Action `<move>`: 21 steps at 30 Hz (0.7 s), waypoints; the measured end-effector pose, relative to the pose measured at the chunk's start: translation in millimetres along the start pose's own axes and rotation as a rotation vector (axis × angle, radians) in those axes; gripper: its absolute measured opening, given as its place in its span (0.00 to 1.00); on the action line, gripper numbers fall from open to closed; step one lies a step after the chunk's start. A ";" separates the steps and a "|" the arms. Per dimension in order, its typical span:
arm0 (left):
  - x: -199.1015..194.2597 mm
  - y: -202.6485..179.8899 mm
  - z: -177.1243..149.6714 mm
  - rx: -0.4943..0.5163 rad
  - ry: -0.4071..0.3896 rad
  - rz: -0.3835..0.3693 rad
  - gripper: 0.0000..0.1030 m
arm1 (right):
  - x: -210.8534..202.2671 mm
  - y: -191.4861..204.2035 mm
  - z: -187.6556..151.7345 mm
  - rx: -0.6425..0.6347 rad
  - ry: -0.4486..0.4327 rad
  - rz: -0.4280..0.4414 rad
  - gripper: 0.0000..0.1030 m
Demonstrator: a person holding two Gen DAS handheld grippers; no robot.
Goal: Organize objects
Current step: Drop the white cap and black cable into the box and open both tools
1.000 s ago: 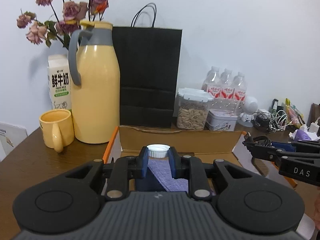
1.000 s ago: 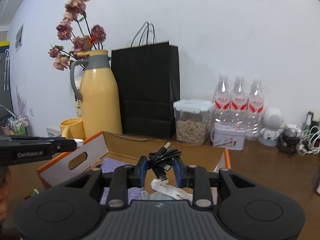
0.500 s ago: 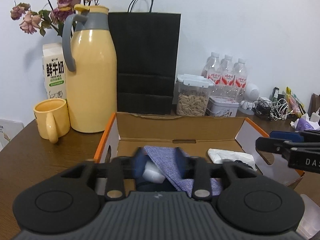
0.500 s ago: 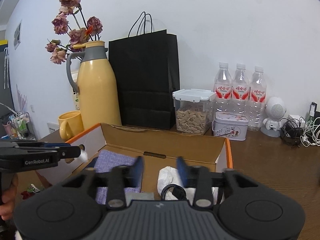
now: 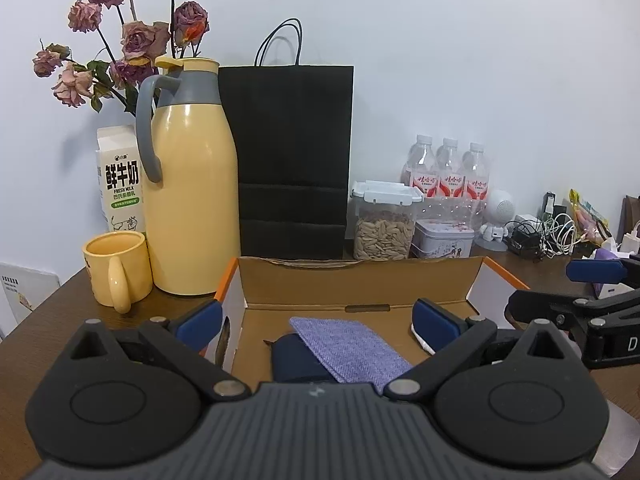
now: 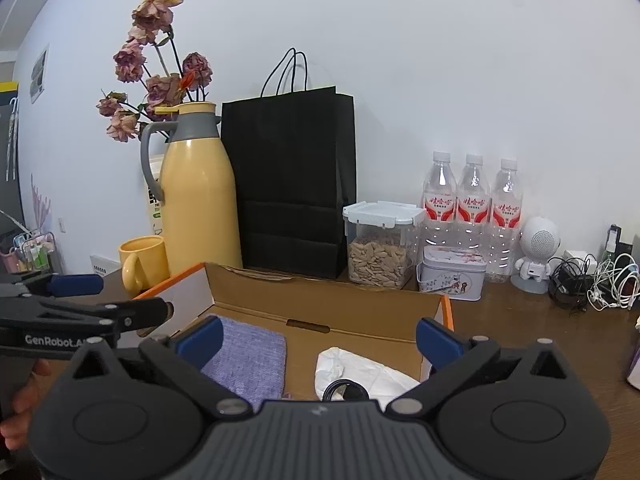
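An open cardboard box [image 5: 360,284] with orange edges lies on the brown table. Inside it are a purple cloth [image 5: 352,348] over a dark blue item [image 5: 296,360], crumpled white paper [image 6: 360,372] and a black cable coil [image 6: 344,390]. My left gripper [image 5: 318,328] hangs over the box's left half. Its jaws are opening, spread wide, and nothing is pressed between them. Over the right half, my right gripper [image 6: 319,340] is opening in the same way, and the cable lies below it. The white ramekin is hidden from view.
Behind the box stand a yellow mug [image 5: 114,270], a yellow thermos jug [image 5: 188,200], a milk carton [image 5: 120,184], a black paper bag [image 5: 292,160], a seed jar [image 5: 384,224], a tin [image 5: 442,238] and water bottles [image 6: 472,200]. Chargers and cables [image 6: 592,280] pile up at the far right.
Both grippers spread from nearly shut to wide. The white ramekin left the left jaws and the black cable left the right jaws; both dropped toward the box.
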State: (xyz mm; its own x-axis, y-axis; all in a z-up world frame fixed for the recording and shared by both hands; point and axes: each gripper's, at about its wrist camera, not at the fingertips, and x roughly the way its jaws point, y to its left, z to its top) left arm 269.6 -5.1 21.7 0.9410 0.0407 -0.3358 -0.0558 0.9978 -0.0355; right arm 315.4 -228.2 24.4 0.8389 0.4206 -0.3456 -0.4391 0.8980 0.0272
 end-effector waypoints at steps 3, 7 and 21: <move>-3.4 0.3 1.0 -0.007 -0.005 0.005 1.00 | -4.9 1.8 1.0 0.000 -0.008 -0.007 1.00; -12.7 -1.9 2.3 -0.005 -0.017 0.004 1.00 | -14.1 3.1 1.5 0.004 -0.020 -0.025 1.00; -65.1 1.9 -11.2 0.007 0.010 0.005 1.00 | -71.7 21.6 -15.7 -0.018 -0.031 -0.059 1.00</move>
State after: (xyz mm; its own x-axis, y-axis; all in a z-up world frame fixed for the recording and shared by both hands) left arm 204.4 -6.4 33.0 0.9374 0.0450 -0.3454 -0.0580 0.9979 -0.0272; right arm 240.7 -241.0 35.1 0.8727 0.3710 -0.3173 -0.3941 0.9190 -0.0092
